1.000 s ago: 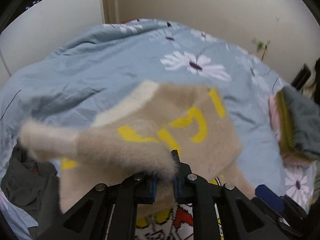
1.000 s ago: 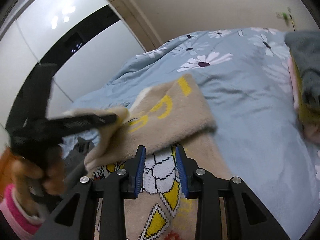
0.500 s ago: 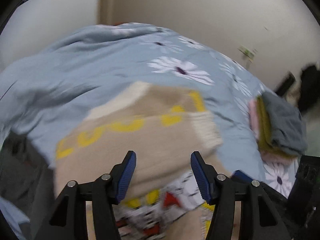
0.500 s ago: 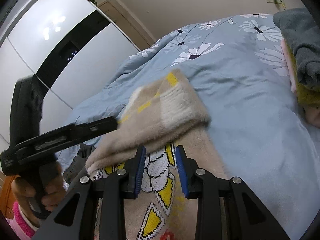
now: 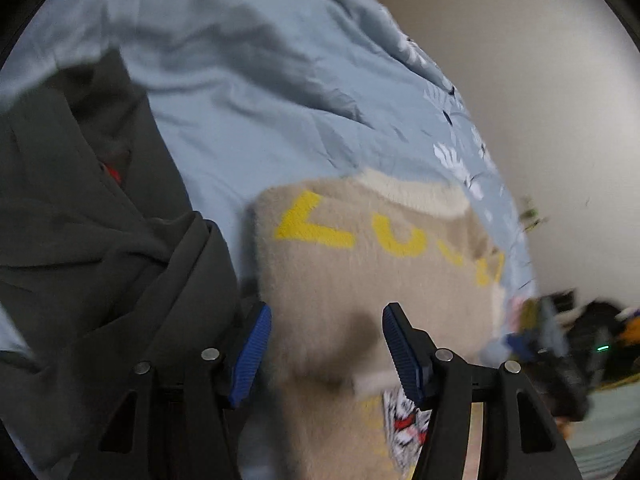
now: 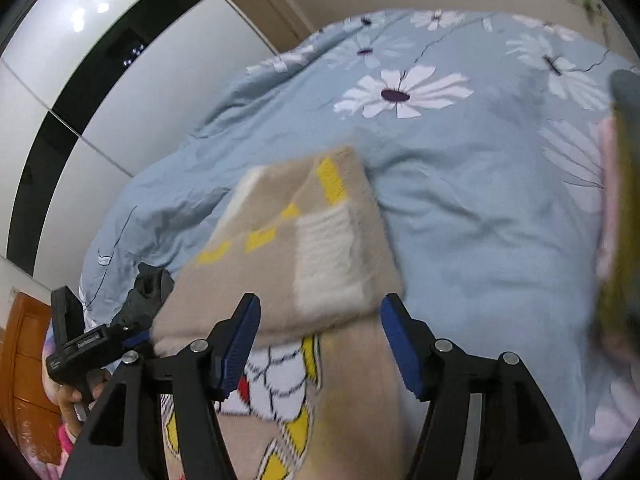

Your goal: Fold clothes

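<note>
A fuzzy beige sweater (image 5: 372, 276) with yellow letters and a cream collar lies on the blue flowered duvet (image 5: 260, 100). One sleeve is folded across its chest, with the white ribbed cuff (image 6: 328, 256) on top, and a cartoon print (image 6: 280, 376) shows below the fold. My left gripper (image 5: 326, 354) hangs open just above the sweater's left part with nothing in it. Over the folded sleeve's lower edge, my right gripper (image 6: 318, 346) is open and holds nothing. From the right wrist view the left gripper (image 6: 132, 334) shows at the sweater's left edge, held by a hand (image 6: 76, 396).
A crumpled dark grey garment (image 5: 100, 240) lies to the left of the sweater. A stack of folded clothes (image 6: 624, 200) sits at the right edge of the bed. White and black wardrobe doors (image 6: 80, 80) stand behind the bed, and an orange door (image 6: 24, 360) is low left.
My left gripper let go of the sleeve, opened and swung left toward the dark garment. The sleeve now lies across the chest. My right gripper went from nearly shut to open.
</note>
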`<state>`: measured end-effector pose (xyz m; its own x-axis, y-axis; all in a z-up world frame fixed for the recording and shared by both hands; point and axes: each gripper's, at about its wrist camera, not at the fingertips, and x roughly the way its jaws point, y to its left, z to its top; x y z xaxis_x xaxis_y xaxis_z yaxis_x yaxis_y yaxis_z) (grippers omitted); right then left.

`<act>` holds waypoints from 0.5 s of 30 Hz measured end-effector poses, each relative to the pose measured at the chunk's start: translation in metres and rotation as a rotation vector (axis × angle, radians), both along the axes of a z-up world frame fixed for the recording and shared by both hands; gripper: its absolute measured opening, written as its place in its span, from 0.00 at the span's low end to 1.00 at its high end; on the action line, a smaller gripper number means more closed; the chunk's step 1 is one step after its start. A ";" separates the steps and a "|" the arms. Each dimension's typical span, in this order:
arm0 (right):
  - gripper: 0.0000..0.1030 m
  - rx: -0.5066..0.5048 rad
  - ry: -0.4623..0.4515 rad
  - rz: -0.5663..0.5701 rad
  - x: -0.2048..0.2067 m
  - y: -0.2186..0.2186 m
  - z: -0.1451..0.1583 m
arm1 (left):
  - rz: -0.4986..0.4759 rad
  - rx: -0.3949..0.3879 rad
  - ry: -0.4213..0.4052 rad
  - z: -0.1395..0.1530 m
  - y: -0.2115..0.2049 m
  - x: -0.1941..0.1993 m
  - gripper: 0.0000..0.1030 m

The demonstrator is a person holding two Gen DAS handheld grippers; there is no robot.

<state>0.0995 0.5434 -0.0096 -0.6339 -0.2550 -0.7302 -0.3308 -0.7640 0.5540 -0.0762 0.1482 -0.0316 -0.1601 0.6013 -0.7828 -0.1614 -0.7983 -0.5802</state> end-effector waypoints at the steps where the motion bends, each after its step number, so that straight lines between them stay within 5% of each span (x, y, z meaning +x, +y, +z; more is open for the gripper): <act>1: 0.62 -0.003 -0.013 0.011 -0.006 0.004 -0.001 | 0.010 0.016 -0.021 -0.004 -0.001 -0.007 0.61; 9: 0.62 -0.083 -0.058 0.021 -0.053 0.042 -0.033 | -0.020 -0.008 -0.090 -0.036 0.016 -0.040 0.69; 15: 0.63 -0.200 -0.021 0.046 -0.061 0.047 -0.053 | -0.020 0.114 -0.182 -0.057 0.017 -0.049 0.72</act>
